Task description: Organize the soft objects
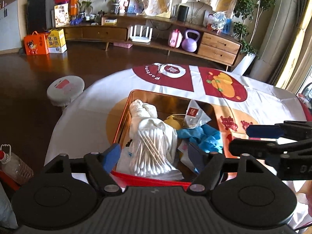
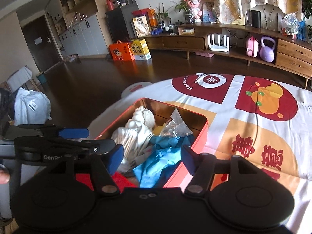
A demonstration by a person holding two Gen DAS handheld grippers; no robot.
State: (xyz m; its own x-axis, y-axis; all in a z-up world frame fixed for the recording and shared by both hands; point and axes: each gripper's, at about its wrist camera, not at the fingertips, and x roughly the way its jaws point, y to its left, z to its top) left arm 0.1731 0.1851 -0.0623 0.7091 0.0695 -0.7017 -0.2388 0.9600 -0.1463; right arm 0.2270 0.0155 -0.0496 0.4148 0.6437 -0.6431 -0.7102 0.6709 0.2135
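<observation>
Red on the outside and gold inside, the tin box (image 1: 124,115) stands on the bench (image 1: 87,101) and holds the soft things: a rolled white towel (image 1: 143,109), a bag of cotton swabs (image 1: 154,154), a blue glove (image 1: 202,136) and a small clear packet (image 1: 195,114). The left gripper (image 1: 156,156) is spread above the swabs and pinches nothing. The right gripper (image 2: 152,158) is also spread, above the glove, with nothing in it.

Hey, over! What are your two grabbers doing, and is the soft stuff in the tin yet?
Left gripper open, empty. Right gripper open, empty. Cotton swabs, blue glove inside tin. Nothing in the way.
</observation>
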